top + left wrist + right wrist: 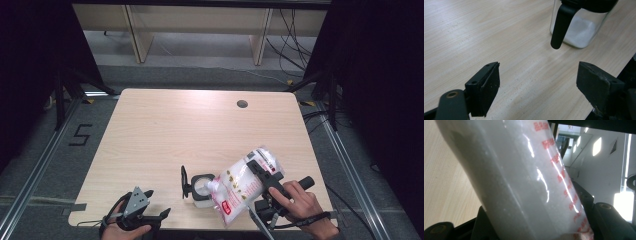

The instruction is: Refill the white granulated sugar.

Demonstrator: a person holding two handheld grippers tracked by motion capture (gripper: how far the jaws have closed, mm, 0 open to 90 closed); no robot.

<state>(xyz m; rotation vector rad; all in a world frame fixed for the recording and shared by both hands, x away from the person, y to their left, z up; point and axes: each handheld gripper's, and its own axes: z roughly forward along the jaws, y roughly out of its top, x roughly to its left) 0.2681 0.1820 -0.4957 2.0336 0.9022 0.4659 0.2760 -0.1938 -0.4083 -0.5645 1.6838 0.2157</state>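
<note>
A clear bag of white granules with red print (245, 182) hangs tilted over the table's front edge, its lower corner at the mouth of a glass jar (202, 192). My right gripper (265, 172) is shut on the bag's upper part. In the right gripper view the bag (524, 182) sits between the jaws of my right gripper (534, 220). The jar (584, 30) holds some white granules, and its black lid (185, 182) stands flipped up at its left. My left gripper (156, 202) rests near the front left edge, and in its own view it (537, 80) is open with nothing between its jaws.
The light wooden table (175, 130) has a round cable hole (242, 104) at the back right. The jar stands close to the front edge. A "5" mark (80, 135) lies on the floor at left, and wooden furniture legs (137, 35) stand behind the table.
</note>
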